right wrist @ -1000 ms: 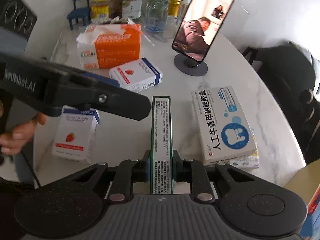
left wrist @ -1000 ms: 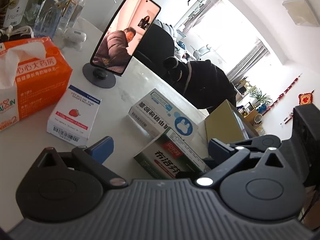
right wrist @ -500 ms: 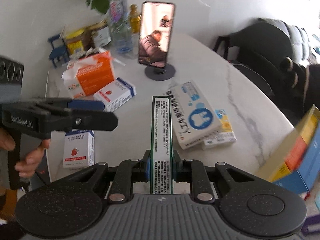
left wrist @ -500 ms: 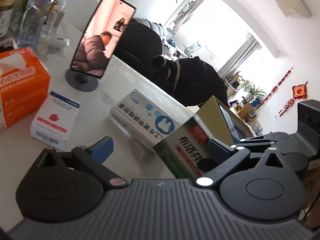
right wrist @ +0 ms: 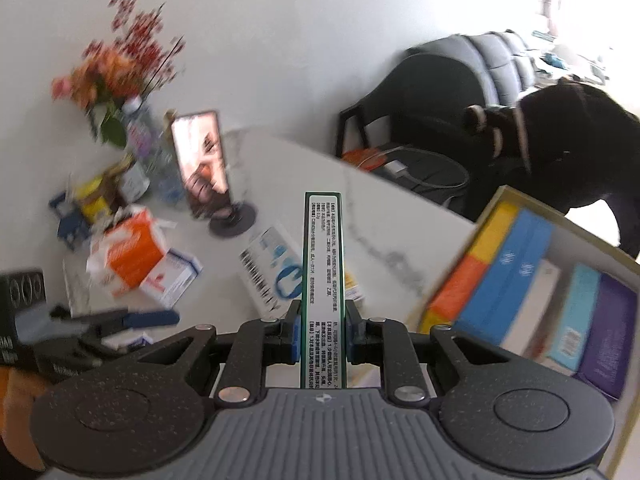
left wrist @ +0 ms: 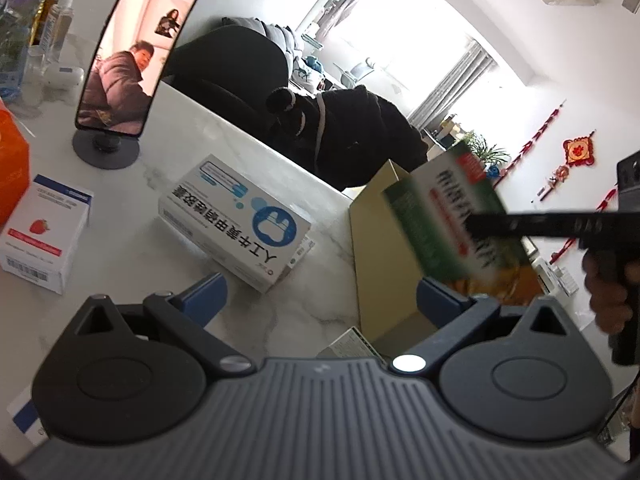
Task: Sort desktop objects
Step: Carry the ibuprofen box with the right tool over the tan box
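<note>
Transfer step in hand: green medicine box [right wrist: 322, 276] is pinched edge-on by right gripper [right wrist: 322, 338], carried above tabletop's edge [right wrist: 384, 196] toward storage box [right wrist: 516, 196]; left gripper [left wrist: 320, 292] spread, empty; lowering into free slot judged next

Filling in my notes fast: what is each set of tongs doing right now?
Left tongs: open, holding nothing.
Right tongs: shut on the green medicine box.
</note>
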